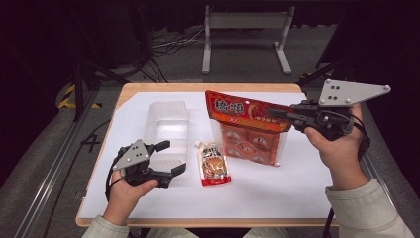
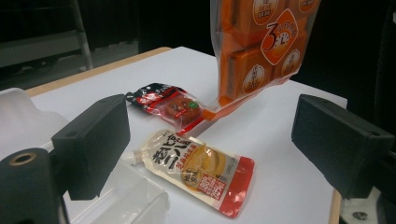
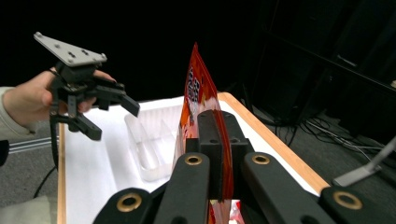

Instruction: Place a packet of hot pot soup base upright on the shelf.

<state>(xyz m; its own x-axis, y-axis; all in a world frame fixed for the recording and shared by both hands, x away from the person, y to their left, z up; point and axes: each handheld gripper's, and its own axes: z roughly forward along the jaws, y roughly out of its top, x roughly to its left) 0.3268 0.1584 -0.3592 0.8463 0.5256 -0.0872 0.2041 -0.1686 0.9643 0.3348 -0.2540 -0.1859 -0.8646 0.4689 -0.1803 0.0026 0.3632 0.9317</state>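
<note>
Now orange bag hangs upright, long axis vertical, pinched in right gripper jaws; left gripper jaws wide

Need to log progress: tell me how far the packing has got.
Nothing looks packed: the clear plastic bin shows no goods inside. In hand: the right tongs pinch the top of the large orange multipack, lifted clear. Left on the table: the spouted sauce pouch and a small red packet. The left tongs are open beside the bin.

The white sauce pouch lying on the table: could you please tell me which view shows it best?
The left gripper view: the white sauce pouch lies close and whole. The high view shows it small; in the right gripper view I cannot make it out.
</note>
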